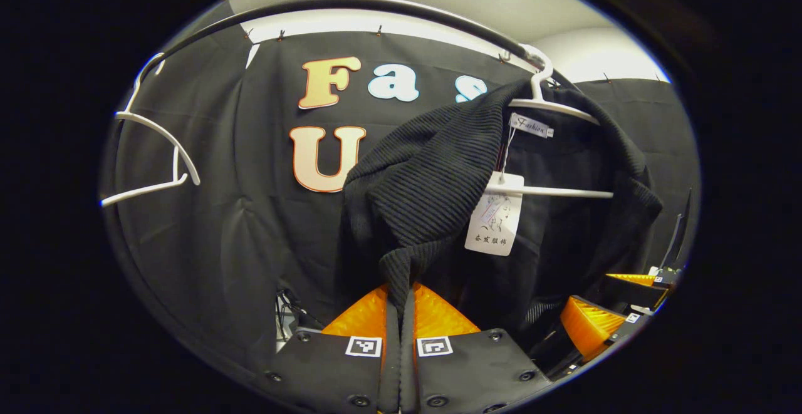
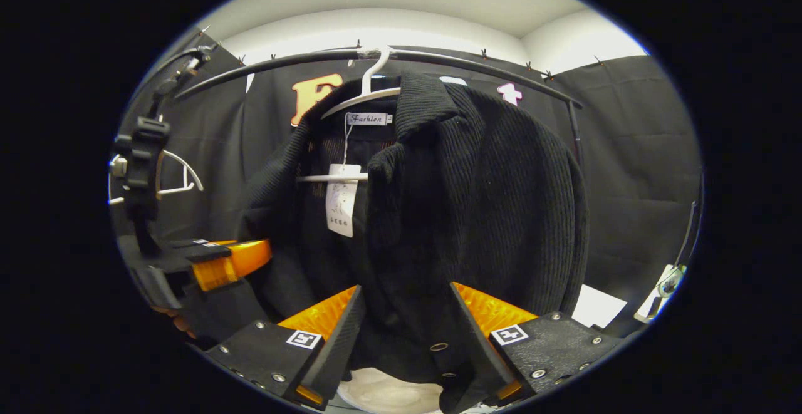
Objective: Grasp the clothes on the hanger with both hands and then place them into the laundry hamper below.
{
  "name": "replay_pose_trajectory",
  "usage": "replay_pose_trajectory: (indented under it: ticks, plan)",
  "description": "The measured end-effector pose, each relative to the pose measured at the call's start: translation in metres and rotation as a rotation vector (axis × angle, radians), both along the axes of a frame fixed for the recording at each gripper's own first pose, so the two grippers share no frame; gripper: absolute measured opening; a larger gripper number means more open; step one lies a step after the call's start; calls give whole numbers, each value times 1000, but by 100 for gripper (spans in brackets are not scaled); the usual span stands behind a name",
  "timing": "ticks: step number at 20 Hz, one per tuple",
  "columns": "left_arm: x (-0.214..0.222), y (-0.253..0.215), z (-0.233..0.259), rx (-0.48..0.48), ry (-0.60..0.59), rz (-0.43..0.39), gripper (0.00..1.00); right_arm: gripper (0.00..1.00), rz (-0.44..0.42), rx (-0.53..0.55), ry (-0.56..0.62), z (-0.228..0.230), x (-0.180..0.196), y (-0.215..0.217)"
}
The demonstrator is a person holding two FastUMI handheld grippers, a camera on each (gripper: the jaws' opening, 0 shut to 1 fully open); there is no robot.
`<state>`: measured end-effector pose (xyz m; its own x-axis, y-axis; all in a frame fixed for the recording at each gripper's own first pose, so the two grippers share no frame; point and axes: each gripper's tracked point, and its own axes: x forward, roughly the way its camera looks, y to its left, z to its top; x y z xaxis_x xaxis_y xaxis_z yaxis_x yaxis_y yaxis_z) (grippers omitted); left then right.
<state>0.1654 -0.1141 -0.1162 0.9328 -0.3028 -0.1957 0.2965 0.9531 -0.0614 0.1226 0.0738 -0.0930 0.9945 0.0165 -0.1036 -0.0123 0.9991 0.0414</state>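
Note:
A black ribbed cardigan (image 1: 432,182) hangs on a white hanger (image 1: 551,106) from the black rail (image 1: 351,5), with a paper tag (image 1: 495,217) at its neck. My left gripper (image 1: 399,304) is shut on a fold of the cardigan's left front edge. In the right gripper view the cardigan (image 2: 476,195) drapes down between the fingers of my right gripper (image 2: 407,320). That gripper is open, and its fingers (image 2: 341,323) stand wide apart on either side of the cloth. The left gripper (image 2: 232,263) shows at the left, pinching the garment's other side.
An empty white hanger (image 1: 156,151) hangs at the rail's left end. My right gripper (image 1: 611,304) shows low on the right in the left gripper view. Something white (image 2: 388,395) lies below the cardigan's hem. A white sheet (image 2: 598,306) sits low by the right wall.

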Motion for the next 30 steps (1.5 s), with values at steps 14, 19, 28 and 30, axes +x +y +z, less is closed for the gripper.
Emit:
replay_pose_trajectory:
  ticks: [14,19,28,30]
  plan:
    - [-5,41,40,2,-54,54,7,21,-134,20,-24,24,22,-61]
    - [-3,57,60,-1,-79,81,7,6,-114,-30,-35,62,-13,-97]
    - [-4,77,96,42,-131,173,7,3,-86,-59,-70,142,-10,-179]
    - [-4,78,101,46,-133,196,10,3,-73,-78,-93,159,3,-196]
